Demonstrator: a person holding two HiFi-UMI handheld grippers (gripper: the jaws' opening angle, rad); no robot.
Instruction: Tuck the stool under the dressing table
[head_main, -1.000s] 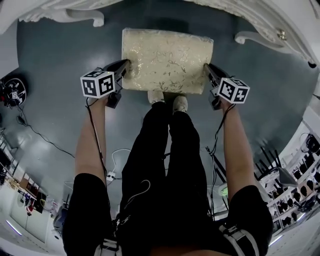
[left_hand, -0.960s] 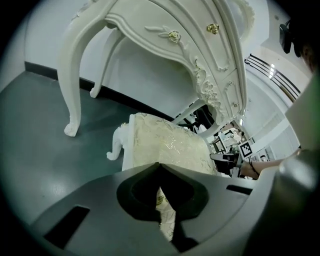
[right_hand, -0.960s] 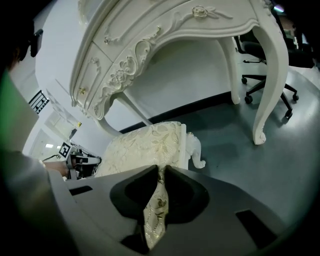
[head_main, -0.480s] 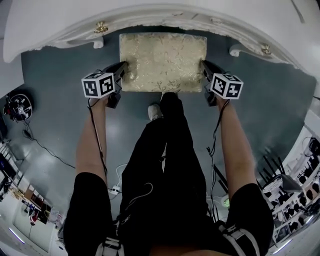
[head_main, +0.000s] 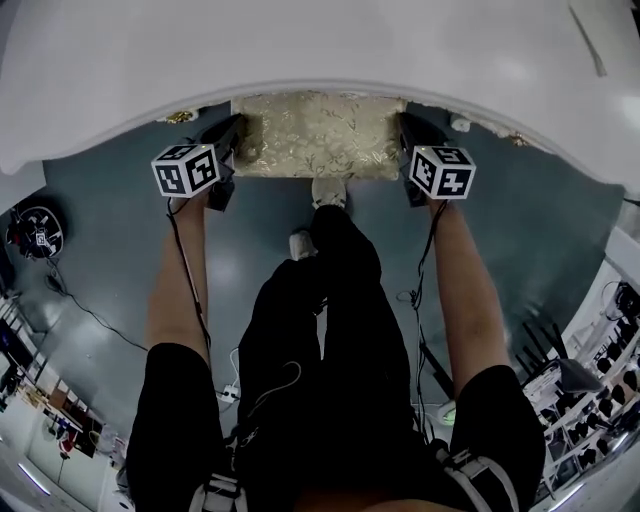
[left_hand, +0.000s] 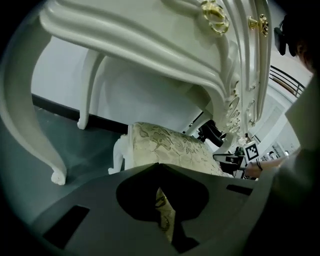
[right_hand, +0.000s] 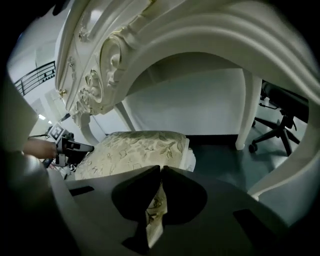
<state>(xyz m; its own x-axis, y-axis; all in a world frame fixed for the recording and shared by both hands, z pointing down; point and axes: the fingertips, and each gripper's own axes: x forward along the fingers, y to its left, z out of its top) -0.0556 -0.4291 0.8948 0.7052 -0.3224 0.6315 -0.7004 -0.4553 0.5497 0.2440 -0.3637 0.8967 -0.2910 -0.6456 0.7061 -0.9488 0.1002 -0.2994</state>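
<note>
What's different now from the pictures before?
The stool slid forward, partway under the dressing table, pushed by the left gripper and right gripper; the right gripper's jaws are closing on its cushion fabric. Both grippers stayed on the stool's side edges.

The stool (head_main: 318, 135) fills the gap between the two pairs of jaws. Just above them hangs the table (head_main: 300, 60) edge. Ahead, bare floor (left_hand: 92, 147) runs between curved table legs (left_hand: 25, 120).

The person is wearing black trousers (head_main: 340, 330), black short sleeves (head_main: 170, 400) and pale shoes (head_main: 328, 192). Black cables (head_main: 187, 275) are trailing along both forearms.
</note>
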